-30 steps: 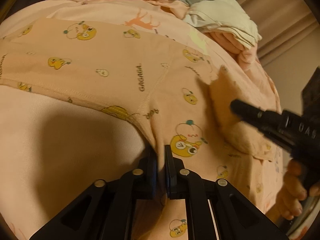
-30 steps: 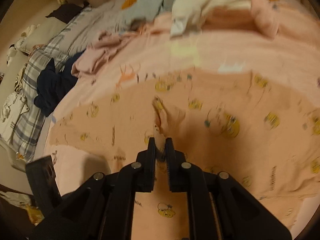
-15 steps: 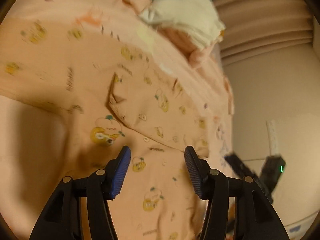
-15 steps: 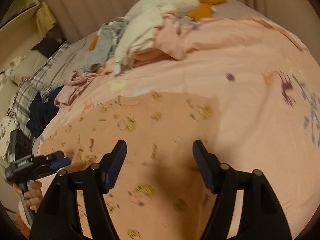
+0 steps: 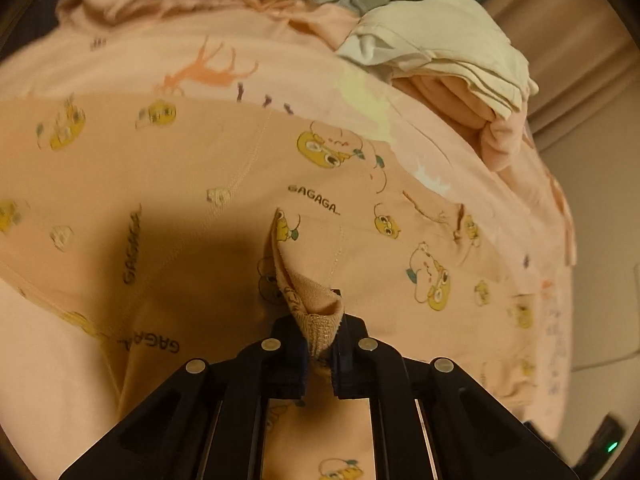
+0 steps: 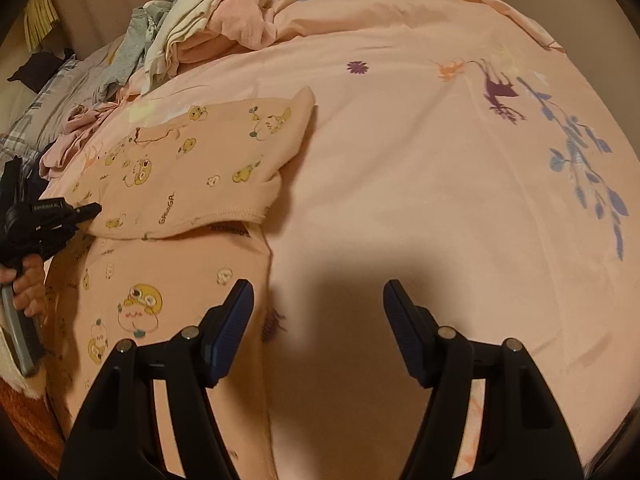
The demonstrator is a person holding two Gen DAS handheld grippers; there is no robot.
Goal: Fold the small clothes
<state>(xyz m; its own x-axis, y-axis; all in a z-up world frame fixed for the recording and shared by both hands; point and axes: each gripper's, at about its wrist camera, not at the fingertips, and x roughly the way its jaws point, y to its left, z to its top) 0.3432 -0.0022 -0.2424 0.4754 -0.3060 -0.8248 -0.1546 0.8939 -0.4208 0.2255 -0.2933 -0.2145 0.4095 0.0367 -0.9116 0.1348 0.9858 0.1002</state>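
Observation:
A peach baby garment (image 5: 224, 168) printed with yellow chicks and "GAGAGA" lies spread on the pink bed sheet (image 6: 420, 152). My left gripper (image 5: 320, 344) is shut on a pinched-up edge of this garment and holds it slightly raised. In the right wrist view the garment (image 6: 192, 172) lies partly folded over itself at the left, and the left gripper (image 6: 90, 210) touches its left edge. My right gripper (image 6: 318, 328) is open and empty, above bare sheet just right of the garment's lower part.
A heap of unfolded clothes (image 6: 200, 36), cream, pink and grey, lies at the far side of the bed; it also shows in the left wrist view (image 5: 440, 48). A plaid pillow (image 6: 36, 108) and dark clothing lie far left. The bed edge runs along the left.
My left gripper, open half a second ago, has shut on the garment's edge. My right gripper let go a second ago, stays open and has moved right over bare sheet.

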